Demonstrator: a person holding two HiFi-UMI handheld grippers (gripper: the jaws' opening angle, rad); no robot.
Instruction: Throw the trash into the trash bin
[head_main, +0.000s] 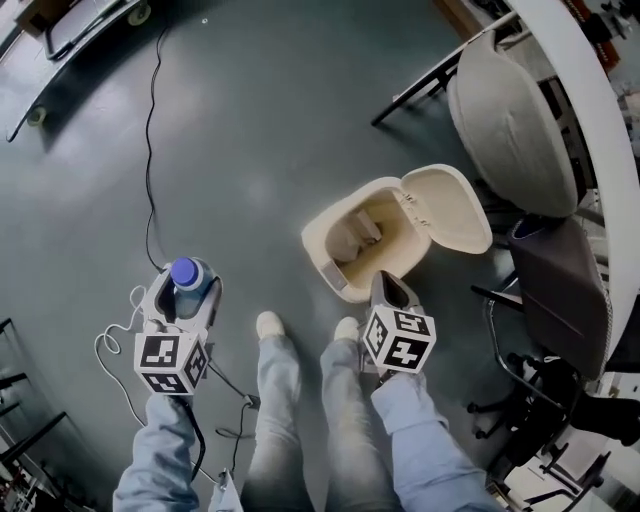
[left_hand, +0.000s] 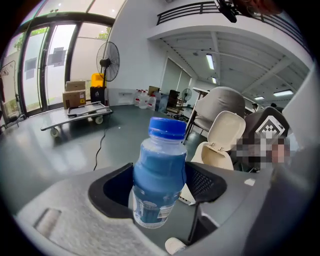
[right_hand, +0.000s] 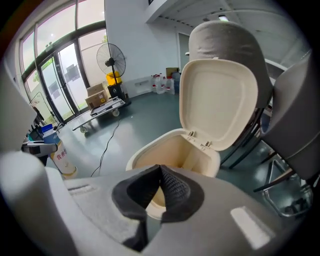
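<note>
Overhead, shows only the blue cap (head_main: 186, 271) of the bottle (left_hand: 160, 165); closer in, shows its whole body pinched by the left gripper (left_hand: 161, 187), well apart from the bin (head_main: 325, 262). Finds the right gripper (right_hand: 160, 186) pressed together, empty, at the bin's near rim; lid (right_hand: 219, 102) open, contents unclear.

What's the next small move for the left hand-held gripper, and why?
Probably carry the bottle across toward the bin. The left hand-held gripper is shut on it, off to the side of the bin, whose lid stands open. The right hand-held gripper is shut and empty by the rim.
</note>
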